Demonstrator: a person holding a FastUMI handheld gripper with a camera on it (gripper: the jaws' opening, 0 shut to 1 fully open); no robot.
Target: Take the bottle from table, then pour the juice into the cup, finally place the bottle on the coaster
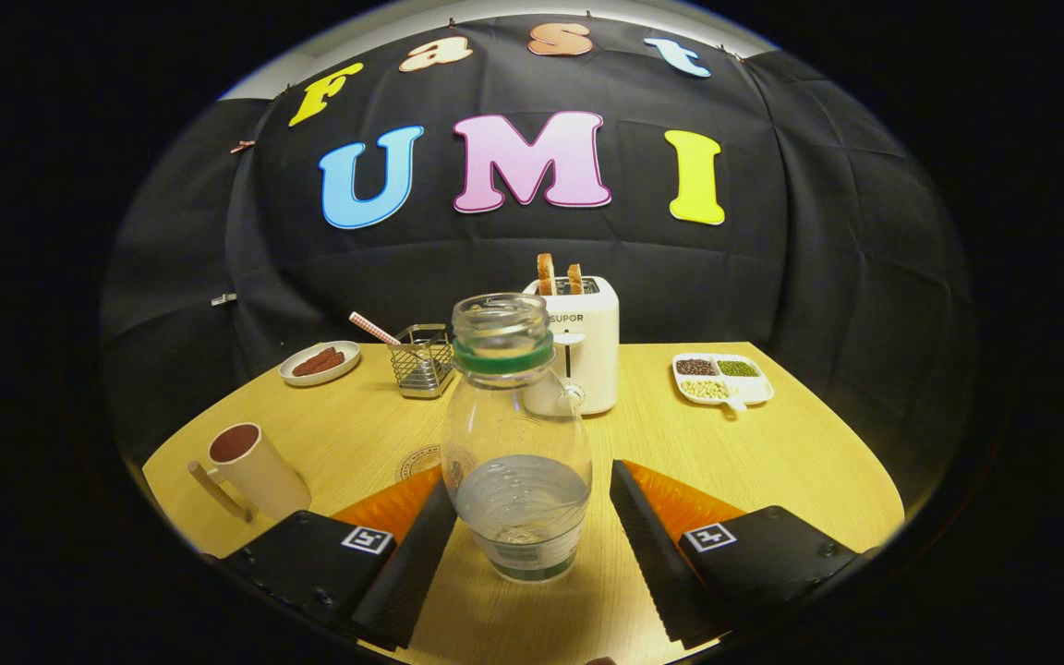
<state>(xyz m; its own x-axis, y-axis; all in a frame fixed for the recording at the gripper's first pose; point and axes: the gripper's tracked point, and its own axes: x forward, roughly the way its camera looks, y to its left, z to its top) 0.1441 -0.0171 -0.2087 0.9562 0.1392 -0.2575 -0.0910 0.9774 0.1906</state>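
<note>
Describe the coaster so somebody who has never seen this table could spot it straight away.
Start at the white toaster at the back of the wooden table, then come forward to the clear bottle standing between the open gripper fingers. The coaster lies flat just behind the bottle, toward the mug. It is a pale disc with a dark ring, partly hidden.

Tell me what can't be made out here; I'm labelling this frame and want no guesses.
- Coaster: gripper view, mostly hidden behind the bottle and the left finger.
- Whether the open gripper touches the bottle: the left finger looks close to it, contact unclear; the right stands apart.
- Cup: its inside is dark, contents unclear.
- Toaster front: partly covered by the bottle.
- Divided dish: contents too small to identify.
</note>
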